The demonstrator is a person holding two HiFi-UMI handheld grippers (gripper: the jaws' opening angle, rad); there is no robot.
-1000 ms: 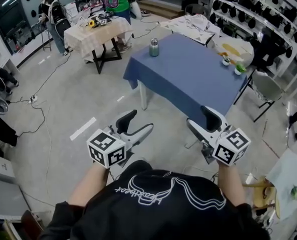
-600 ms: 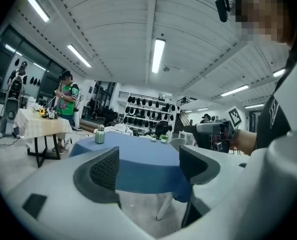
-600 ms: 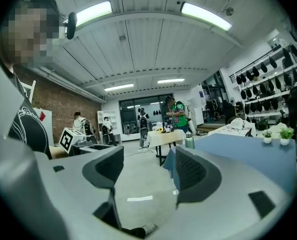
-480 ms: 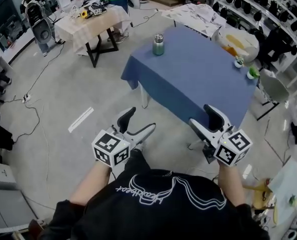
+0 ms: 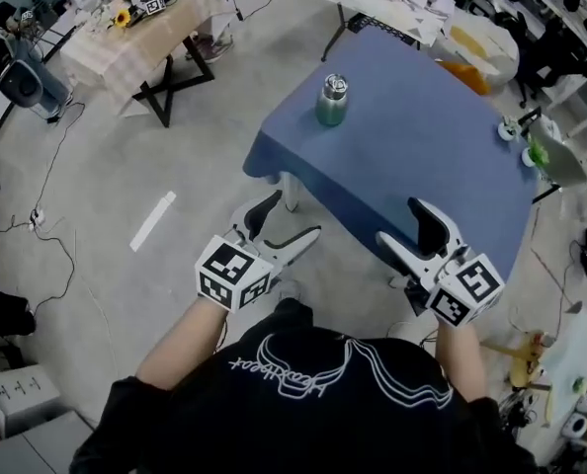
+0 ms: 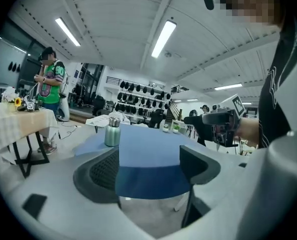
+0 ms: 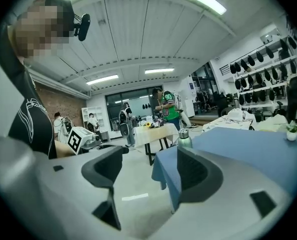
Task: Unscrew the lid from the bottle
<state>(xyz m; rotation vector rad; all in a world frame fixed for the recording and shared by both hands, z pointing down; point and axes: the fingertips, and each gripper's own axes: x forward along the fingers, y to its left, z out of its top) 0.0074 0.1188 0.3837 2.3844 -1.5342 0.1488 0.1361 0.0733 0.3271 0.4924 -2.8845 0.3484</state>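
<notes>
Green bottle (image 5: 333, 105) with its silver lid (image 5: 335, 84) on, upright near a corner of the blue table (image 5: 422, 156), left claw (image 5: 289, 223) wide open and empty, right claw (image 5: 404, 227) empty with jaws opening, both held well apart from the bottle

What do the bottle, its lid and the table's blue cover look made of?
Bottle: likely painted metal, matte pale green body. Lid: seemingly bare metal, silvery and shiny. Blue cover: cloth; it hangs in folds at the corner.
</notes>
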